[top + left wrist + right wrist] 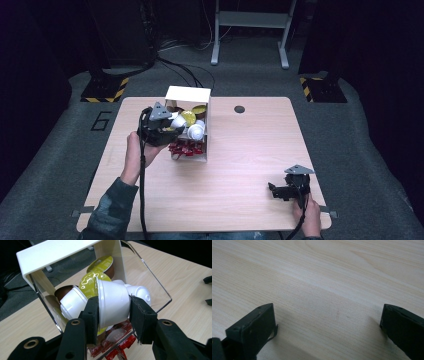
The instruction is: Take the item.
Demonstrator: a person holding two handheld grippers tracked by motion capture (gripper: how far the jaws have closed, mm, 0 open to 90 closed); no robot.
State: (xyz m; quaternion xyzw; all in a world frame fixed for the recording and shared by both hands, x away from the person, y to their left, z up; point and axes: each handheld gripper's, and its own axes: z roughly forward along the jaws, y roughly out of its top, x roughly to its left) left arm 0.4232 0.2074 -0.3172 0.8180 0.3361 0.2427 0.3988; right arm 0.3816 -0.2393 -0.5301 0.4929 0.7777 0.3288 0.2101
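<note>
Honestly, the biggest worry here is the table having nothing to stop a runaway: if anything tips out, it rolls across open wood toward the near edge.

Next down is the white box with the clear side panel, standing toward the far edge, left of centre. It looks light, and the left gripper is working right at its open face. If the hand drags sideways while a jaw is hooked against the panel or the frame, I'd guess the whole box slides or tips, and the pile inside goes with it.

Then the pile itself: other white capsules, a green-lidded pod, another green-lidded pod behind it, and red sachets along the bottom. They're leaning on each other, so pulling one out could let the neighbours tumble through the opening.

Smallest bit: the white capsule that the left gripper is pinching, at the mouth of the box. The jaws press its tapered sides, which looks like a slippery hold. Squeeze too hard and the thin wall may dent; too soft and it squirts out.

The right gripper sits by the near right corner, jaws spread wide over bare wood, too far off to catch anything.
</note>
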